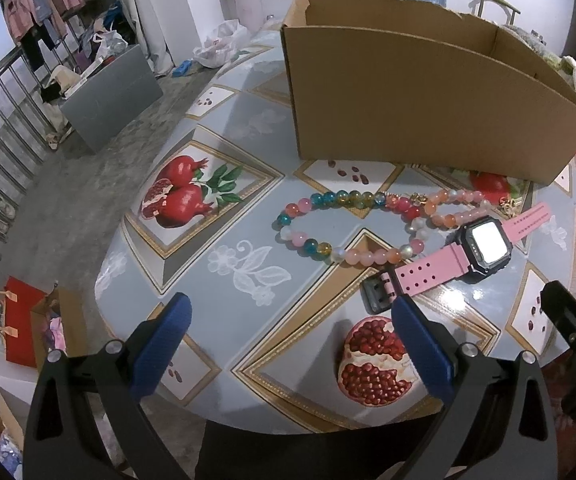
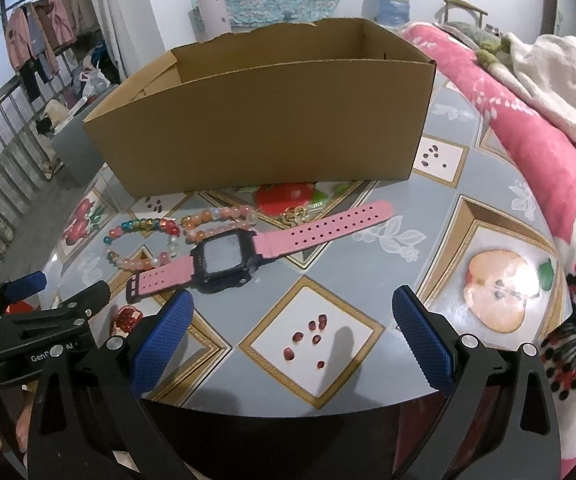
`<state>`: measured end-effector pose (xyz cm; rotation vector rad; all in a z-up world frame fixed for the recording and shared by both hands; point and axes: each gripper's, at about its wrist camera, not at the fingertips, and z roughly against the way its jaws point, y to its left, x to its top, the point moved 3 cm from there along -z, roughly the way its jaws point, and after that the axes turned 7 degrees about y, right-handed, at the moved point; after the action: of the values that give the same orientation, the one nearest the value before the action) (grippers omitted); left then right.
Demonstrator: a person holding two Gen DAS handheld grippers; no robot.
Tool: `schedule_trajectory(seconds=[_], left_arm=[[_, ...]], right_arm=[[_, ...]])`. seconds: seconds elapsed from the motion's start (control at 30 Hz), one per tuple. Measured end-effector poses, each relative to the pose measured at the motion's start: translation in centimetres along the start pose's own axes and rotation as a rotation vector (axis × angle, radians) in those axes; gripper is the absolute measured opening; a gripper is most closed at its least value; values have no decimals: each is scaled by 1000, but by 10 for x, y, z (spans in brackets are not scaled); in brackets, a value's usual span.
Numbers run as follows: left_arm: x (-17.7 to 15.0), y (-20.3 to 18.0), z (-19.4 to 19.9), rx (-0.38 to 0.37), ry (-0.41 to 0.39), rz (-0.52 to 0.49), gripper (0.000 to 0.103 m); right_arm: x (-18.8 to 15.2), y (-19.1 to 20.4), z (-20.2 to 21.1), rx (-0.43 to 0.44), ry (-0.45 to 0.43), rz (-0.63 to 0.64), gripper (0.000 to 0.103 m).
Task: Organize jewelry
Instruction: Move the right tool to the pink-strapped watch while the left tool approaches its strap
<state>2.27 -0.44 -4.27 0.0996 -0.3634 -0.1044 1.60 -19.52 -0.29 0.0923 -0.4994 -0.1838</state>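
Bracelets point(image 1: 352, 228) and watch point(image 1: 476, 252) lie before box point(image 1: 420, 108); jaws apart.

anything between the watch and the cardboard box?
Yes. The bead bracelets and a small gold charm lie on the table between the pink watch and the cardboard box. Both wrist views show it.

From the left wrist we look forward and down over the near table point(image 1: 215, 216) edge, close in, facing the cardboard box point(image 1: 408, 92). Our right wrist view sits just beside it, facing likewise. Both share the box, watch point(image 2: 223, 258) and bead bracelets point(image 1: 352, 228).
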Motion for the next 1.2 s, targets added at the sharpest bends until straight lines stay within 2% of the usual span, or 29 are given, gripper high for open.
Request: schedule_trajectory(seconds=[0.13,0.23,0.37,0.53,0.6,0.77,0.93,1.07,1.2], left_arm=[[3,-4,-3,10,4,-10,99],[6,-4,-1,-3,-29,-27,99],[10,3,2,-108,-85,-42,99],[6,19,14,-272,-235,-87,99],[6,18,17,-297,-263,-106,99],[7,-1,21,-378,-236,-199,99],[8,-28,16,-366,-219,-290,99],[9,-32,16,-392,-239,-350,97],[6,-31,14,-439,-247,-407,83]], right_arm=[[2,-4,-4,12,-6,4,95],[3,-7,-4,40,-32,17,95],[3,-11,-3,64,-87,62,95],[4,-12,-3,127,-133,136,95],[6,-11,-3,153,-136,159,95],[16,-3,0,237,-114,225,95],[28,3,-3,293,-91,283,94],[34,7,-12,300,-35,377,84],[36,21,-19,293,29,544,79]])
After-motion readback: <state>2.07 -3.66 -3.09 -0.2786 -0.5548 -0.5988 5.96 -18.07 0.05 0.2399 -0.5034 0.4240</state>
